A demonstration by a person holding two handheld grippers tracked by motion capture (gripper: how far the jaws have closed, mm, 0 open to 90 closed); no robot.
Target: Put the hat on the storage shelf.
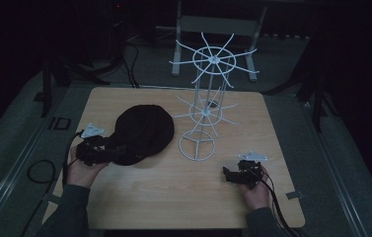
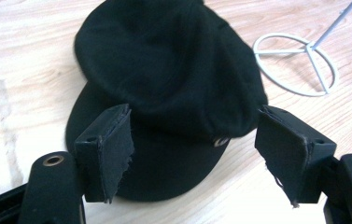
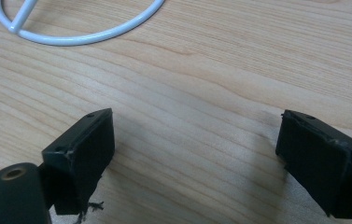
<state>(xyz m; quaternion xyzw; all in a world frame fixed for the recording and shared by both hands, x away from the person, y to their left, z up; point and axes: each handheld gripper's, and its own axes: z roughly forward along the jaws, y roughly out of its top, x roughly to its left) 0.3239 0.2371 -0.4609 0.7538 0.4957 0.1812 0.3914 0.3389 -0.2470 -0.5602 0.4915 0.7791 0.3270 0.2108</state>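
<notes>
Light wood-grain table with rounded corners, standing on a grey floor. Black flat cap lies left of centre, brim toward the near-left edge. White wire rack stands just right of the cap, its ring base flat on the tabletop, near the middle. Near-right area is bare wood.

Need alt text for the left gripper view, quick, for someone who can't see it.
A black fabric cap lies on the light wooden table, brim toward the camera, between the open left tool's two black jaws. The white wire stand's round base sits at upper right.
</notes>
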